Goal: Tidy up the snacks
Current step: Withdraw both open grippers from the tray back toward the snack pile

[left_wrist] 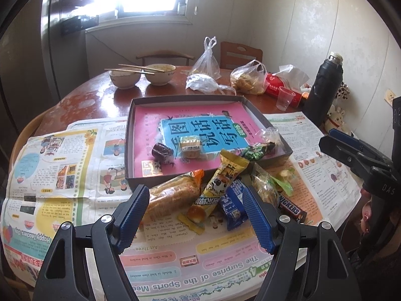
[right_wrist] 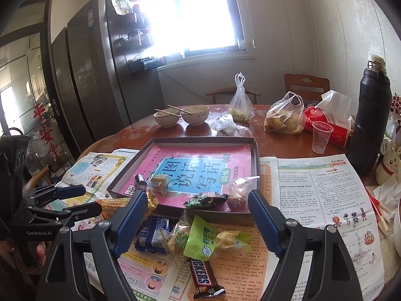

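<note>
A shallow grey box lined with a pink booklet holds a dark wrapped sweet, a small yellow cake, a green-black packet and a clear-wrapped ball. In front of it lies a pile of snacks: a bread roll pack, a yellow packet, a blue packet, a green-labelled bag and a Snickers bar. My left gripper is open just above the pile. My right gripper is open above the green-labelled bag.
Newspapers cover the near table. Behind the box stand two bowls with chopsticks, plastic bags, a clear cup, a red tissue pack and a black flask. Chairs stand at the far side.
</note>
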Tool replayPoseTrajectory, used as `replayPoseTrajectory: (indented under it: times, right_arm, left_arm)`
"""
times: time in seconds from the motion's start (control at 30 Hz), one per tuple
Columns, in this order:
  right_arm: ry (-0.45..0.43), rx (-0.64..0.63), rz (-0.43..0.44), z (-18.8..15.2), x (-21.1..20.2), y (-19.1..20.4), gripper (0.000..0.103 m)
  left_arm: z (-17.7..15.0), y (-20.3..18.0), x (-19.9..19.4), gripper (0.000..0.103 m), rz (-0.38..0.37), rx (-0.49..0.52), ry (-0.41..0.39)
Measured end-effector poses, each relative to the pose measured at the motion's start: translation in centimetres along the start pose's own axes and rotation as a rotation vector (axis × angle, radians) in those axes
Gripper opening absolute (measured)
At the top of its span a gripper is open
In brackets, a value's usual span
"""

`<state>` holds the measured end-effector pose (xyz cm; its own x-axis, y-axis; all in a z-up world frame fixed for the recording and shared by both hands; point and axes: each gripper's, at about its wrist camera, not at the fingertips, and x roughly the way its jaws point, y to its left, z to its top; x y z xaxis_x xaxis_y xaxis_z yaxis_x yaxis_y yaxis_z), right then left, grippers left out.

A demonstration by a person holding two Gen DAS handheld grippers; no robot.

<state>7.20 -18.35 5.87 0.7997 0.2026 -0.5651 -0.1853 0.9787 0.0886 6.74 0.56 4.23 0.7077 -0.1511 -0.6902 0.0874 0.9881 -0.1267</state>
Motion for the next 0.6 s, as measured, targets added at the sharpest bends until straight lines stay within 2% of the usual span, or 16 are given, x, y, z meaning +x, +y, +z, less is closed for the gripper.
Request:
replayPoseTrajectory:
  times: [0.6]
  right_arm:
    - [0.055,0.01,-0.01,-1.2,0.9,-0.4,0.082]
  left_arm:
    - [-2.1,-0.7,3.6,0.078,0.004,0.038,0.118]
